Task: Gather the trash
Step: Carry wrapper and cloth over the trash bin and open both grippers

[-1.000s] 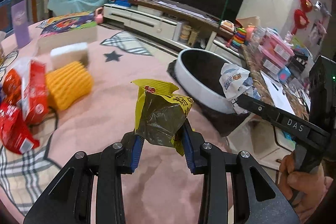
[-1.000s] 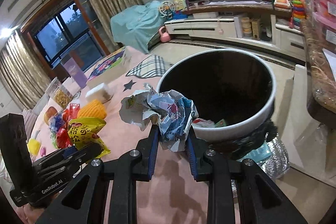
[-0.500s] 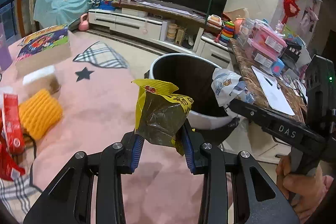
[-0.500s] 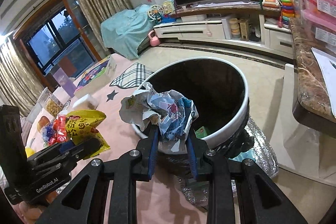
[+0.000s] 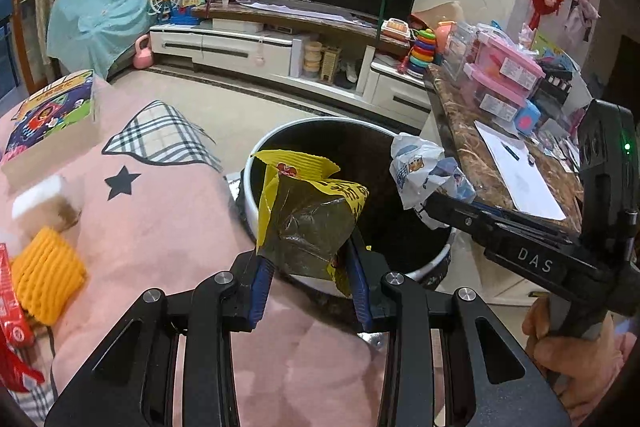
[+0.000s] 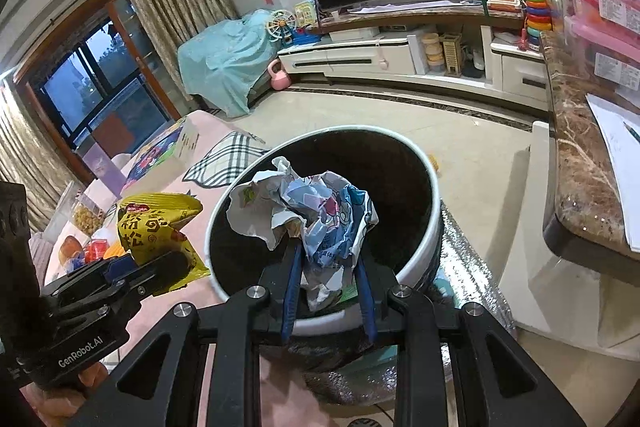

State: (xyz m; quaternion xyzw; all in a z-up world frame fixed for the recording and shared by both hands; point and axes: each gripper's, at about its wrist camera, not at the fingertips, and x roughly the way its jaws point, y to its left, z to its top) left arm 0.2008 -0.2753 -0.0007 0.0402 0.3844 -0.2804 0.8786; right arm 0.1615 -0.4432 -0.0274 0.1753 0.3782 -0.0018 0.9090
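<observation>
Yellow wrapper (image 5: 308,219) creased, silver inside; white-blue wrapper (image 6: 320,215) crumpled.

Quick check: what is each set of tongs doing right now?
Left tongs: closed on the yellow foil snack wrapper.
Right tongs: closed on the crumpled white-and-blue paper wrapper.

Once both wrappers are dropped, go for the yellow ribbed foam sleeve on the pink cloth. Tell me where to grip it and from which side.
Grip the yellow foam sleeve across its short width, near the middle, coming from above. It lies flat on the pink cloth with ribs running crosswise, so it should squash evenly. Its left end lies against the red packets, so avoid that end.
</observation>
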